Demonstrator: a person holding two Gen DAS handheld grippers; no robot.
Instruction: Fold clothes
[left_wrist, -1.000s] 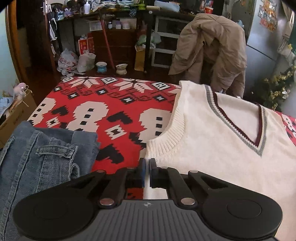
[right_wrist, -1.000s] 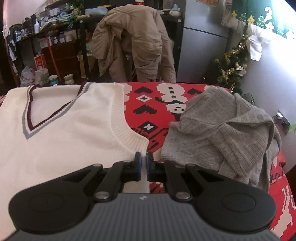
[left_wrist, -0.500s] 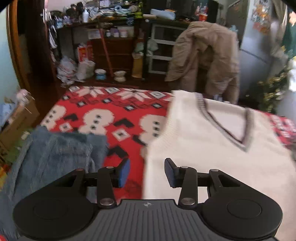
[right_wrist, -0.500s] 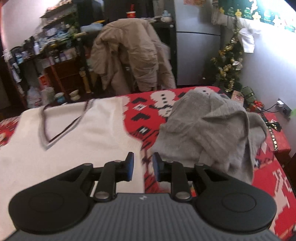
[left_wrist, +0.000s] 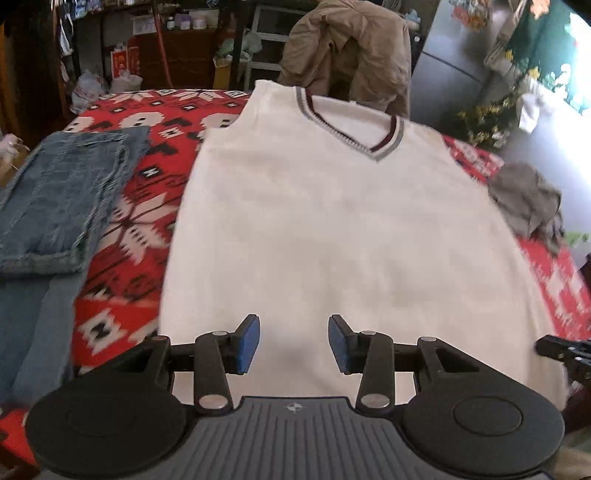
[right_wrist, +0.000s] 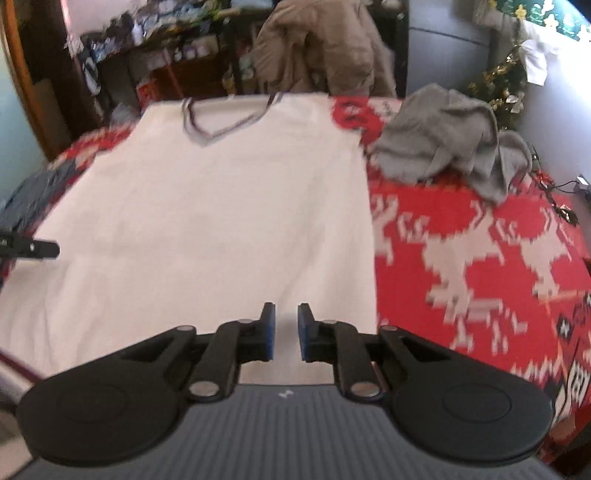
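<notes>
Surroundings: one red blanket with white snowflake and reindeer figures (left_wrist: 122, 229) (right_wrist: 480, 258) covers the surface that carries the clothes; whether that surface is a bed or a counter cannot be told. Behind its far edge, one tan padded coat (left_wrist: 347, 48) (right_wrist: 317, 48) hangs over a dark frame. Further back stand dark cluttered shelves (left_wrist: 177, 37) and one grey refrigerator (left_wrist: 454, 66).

Garments, counted: three.
- One cream knitted sleeveless V-neck vest with grey and maroon neck trim (left_wrist: 332, 221) (right_wrist: 207, 206) lies flat and unfolded in the middle of the blanket, neckline at the far end, hem nearest both cameras.
- One pair of blue denim jeans (left_wrist: 62, 199), folded, lies on the blanket to the left of the vest, apart from it.
- One crumpled grey knitted sweater (right_wrist: 447, 136) (left_wrist: 524, 199) lies in a heap at the far right, just beside the vest's right shoulder.
Nothing lies on top of the vest.

Claws, counted: two.
- Left claw (left_wrist: 293, 343): tilted downward over the vest's hem, left of centre. Its jaws have just been opening and stand well apart, with nothing between the blue pads (left_wrist: 246, 345).
- Right claw (right_wrist: 284, 332): tilted downward over the hem near the vest's right side edge. Its jaws have just been closing; a narrow gap remains and nothing is gripped.
Each claw's black tip shows at the edge of the other's view.
</notes>
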